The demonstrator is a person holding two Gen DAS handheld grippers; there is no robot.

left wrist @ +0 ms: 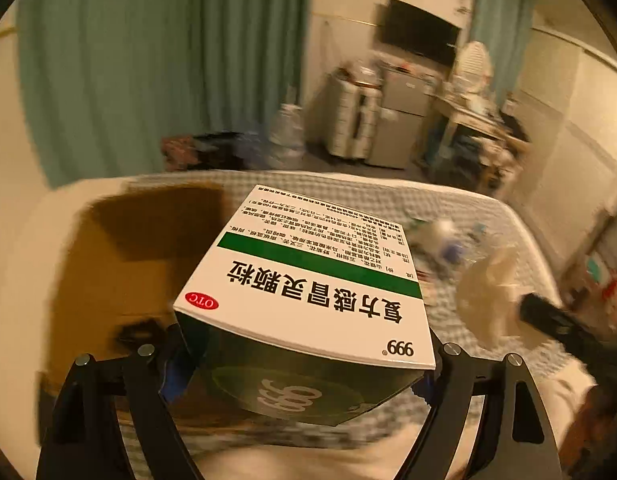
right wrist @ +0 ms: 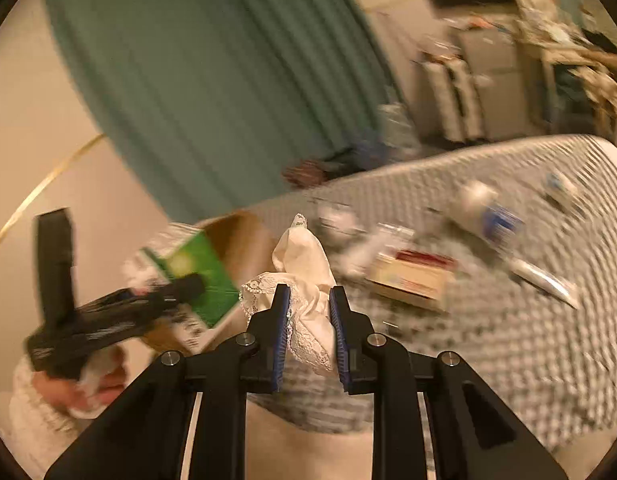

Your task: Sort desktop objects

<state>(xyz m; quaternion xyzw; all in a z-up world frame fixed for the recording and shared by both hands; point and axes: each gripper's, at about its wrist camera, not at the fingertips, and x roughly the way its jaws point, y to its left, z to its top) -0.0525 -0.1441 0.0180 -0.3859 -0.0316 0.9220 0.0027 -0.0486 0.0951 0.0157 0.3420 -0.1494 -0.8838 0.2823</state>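
Both wrist views angled down, close over shared checked bed [left wrist: 488, 216] [right wrist: 508, 340]

Teal curtains [left wrist: 120, 72], cream walls [left wrist: 560, 128], dark wall-mounted screen [left wrist: 418, 32].

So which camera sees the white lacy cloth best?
The right wrist view. There the white lacy cloth sits close up, pinched in the right gripper, with its lace edge clear. In the left wrist view it is only a pale blur at the right, beside the medicine box.
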